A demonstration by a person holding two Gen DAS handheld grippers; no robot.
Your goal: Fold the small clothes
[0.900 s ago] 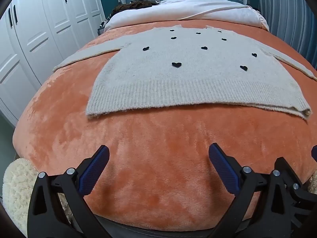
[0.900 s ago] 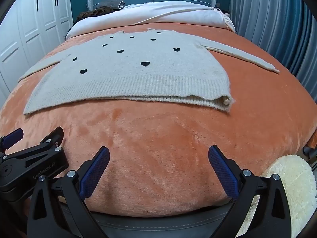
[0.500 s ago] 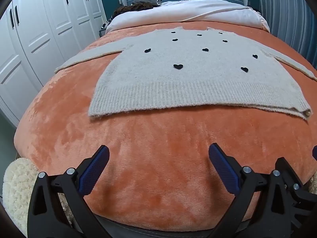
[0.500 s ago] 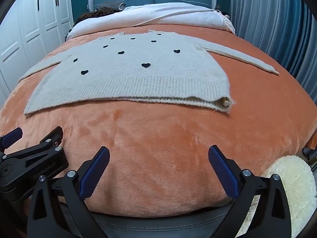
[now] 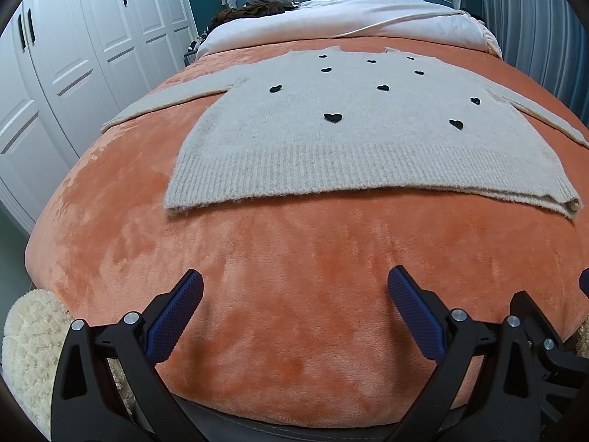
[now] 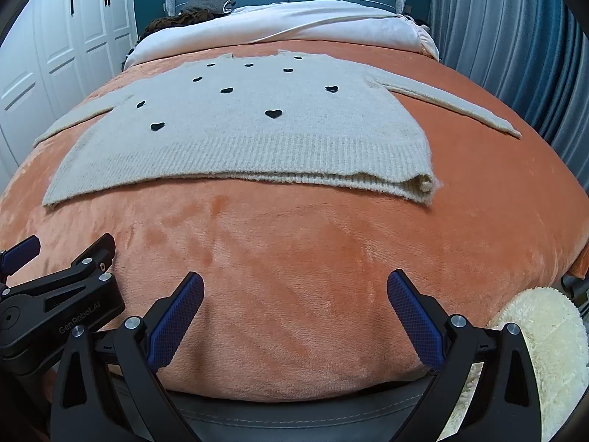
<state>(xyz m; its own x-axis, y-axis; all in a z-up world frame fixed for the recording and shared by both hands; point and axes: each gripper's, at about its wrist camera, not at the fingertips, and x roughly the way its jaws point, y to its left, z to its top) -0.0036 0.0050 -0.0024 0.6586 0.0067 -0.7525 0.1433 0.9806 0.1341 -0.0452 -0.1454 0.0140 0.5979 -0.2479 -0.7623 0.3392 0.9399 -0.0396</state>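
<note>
A beige knit sweater with small black hearts lies flat on an orange plush blanket, both sleeves spread sideways and the ribbed hem nearest me. Its right hem corner is slightly rolled. My left gripper hovers open over bare blanket short of the hem, nothing between its blue pads. Just as open and empty, my right gripper hangs short of the hem too. The left gripper's body shows at the lower left of the right wrist view.
White wardrobe doors stand on the left, blue curtains on the right. A white duvet and dark clothes lie by the teal headboard. Fluffy cream cushions sit at the bed's near corners.
Both grippers have crept slightly forward toward the sweater's hem; the sweater sits a little lower and larger in both views. Jaws stay wide open.
</note>
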